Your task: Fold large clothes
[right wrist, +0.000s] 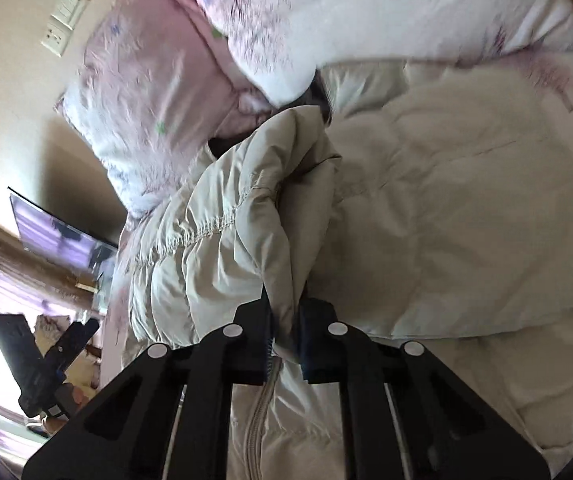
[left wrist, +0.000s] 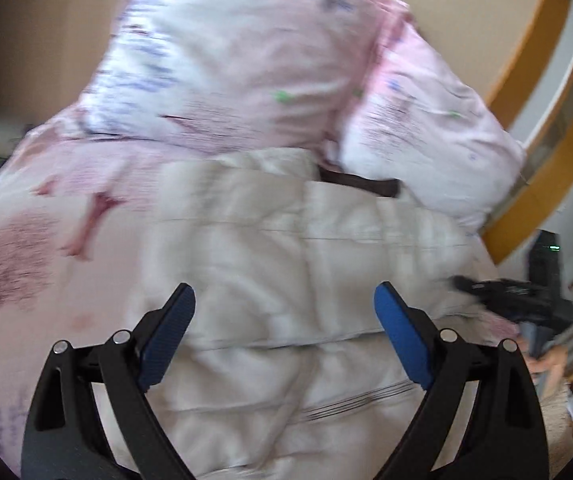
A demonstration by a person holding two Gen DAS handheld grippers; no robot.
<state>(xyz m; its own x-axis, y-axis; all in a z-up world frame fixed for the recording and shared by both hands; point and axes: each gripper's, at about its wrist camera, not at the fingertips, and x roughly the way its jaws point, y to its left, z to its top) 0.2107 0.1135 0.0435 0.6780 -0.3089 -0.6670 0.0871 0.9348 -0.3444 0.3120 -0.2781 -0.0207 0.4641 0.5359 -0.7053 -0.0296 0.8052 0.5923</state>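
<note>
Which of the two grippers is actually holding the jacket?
The right gripper, shut on a fold of the cream jacket. The left gripper is open above it.

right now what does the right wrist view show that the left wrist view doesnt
Only the right wrist view shows the right gripper shut on a lifted fold of the beige puffer jacket, its zipper, and a wall outlet. Only the left wrist view shows the left gripper open over the jacket, plus a wooden frame. Both share the jacket lying on the pink printed bedding below the pillows.
</note>
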